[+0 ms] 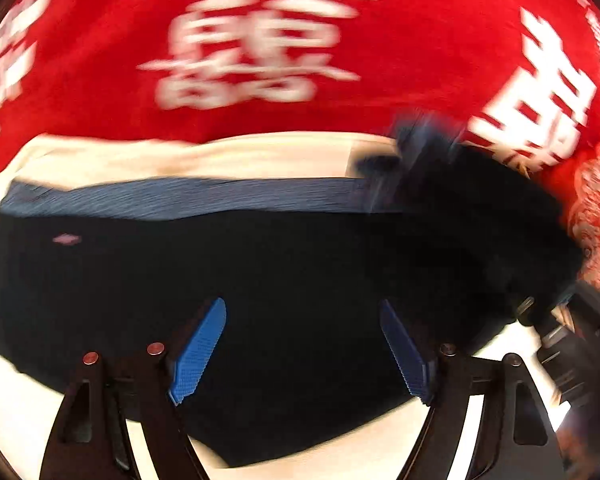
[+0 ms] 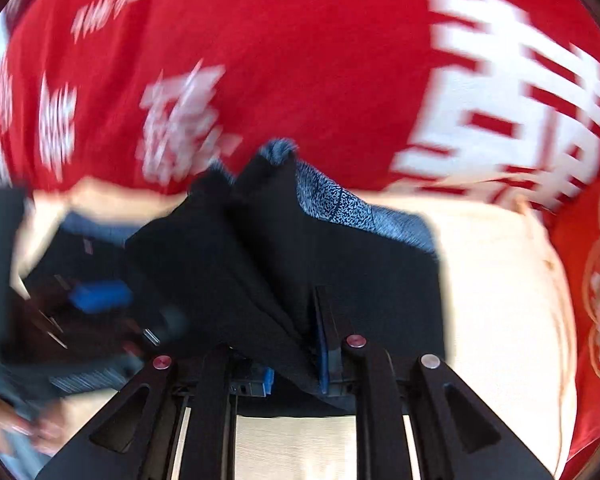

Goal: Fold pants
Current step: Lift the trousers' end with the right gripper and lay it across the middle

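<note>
The pants [image 1: 204, 272] are black with a blue-grey heathered waistband [image 1: 172, 196] and lie on a cream surface. My left gripper [image 1: 302, 312] is open just above the black fabric, its blue pads [image 1: 200, 352] spread wide and empty. My right gripper [image 2: 300, 320] is shut on a bunched fold of the pants [image 2: 236, 248], lifted so the cloth drapes from the jaws, with the waistband [image 2: 364, 216] behind it. The right gripper also shows blurred at the left wrist view's right edge [image 1: 568, 344]. Both views are motion-blurred.
A red cloth with large white characters [image 1: 260, 40] covers the area beyond the cream surface [image 2: 500, 300]; it also fills the top of the right wrist view [image 2: 320, 60]. The left gripper's blue pad [image 2: 100, 298] and a hand [image 2: 8, 420] appear at the right wrist view's left.
</note>
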The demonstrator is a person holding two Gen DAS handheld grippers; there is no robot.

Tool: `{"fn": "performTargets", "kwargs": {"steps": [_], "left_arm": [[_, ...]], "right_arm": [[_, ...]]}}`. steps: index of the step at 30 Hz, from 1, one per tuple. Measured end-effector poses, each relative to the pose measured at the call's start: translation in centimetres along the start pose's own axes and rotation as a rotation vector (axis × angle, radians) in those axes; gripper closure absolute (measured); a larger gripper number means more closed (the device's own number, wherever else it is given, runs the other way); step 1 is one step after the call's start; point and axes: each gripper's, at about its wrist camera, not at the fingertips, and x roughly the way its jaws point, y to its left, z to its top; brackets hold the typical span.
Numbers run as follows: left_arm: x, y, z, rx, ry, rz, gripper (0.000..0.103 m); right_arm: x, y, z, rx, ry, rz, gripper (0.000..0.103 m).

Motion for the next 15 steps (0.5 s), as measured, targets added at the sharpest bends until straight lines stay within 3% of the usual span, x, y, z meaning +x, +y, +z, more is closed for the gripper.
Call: {"fn": "performTargets", "kwargs": {"steps": [3, 5, 6, 8, 11, 15], "left_arm": [[-0.1, 3.9, -0.7, -0.03, 0.007, 0.032, 0.023], [-0.2, 5.5, -1.0, -0.037, 0.009, 0.044, 0.023], [-0.1, 5.9, -1.0, -0.039, 0.009, 0.043, 0.023], [-0.6, 6.2, -0.8, -0.04, 0.01, 0.024, 0.023], [-1.8, 5.4, -0.5, -0.021, 0.019, -0.058, 0.023], [-1.2, 0.3, 0.9, 0.055, 0.047, -0.231, 0.023]], "right_arm": [[3.9, 5.1, -2.0, -0.107, 0.073, -0.077, 0.079], [5.4, 8.2, -3.7, -0.223, 0.08, -0.231, 0.072], [5.4, 9.2, -4.1, -0.264, 0.072, -0.268, 0.067], [4.1, 10.4, -4.9, -0.307, 0.054, -0.234, 0.049], [0.7, 9.7, -5.8, -0.282, 0.025, -0.165, 0.048], [-3.0, 4.1, -6.1, -0.043, 0.029, -0.043, 0.048]]}}
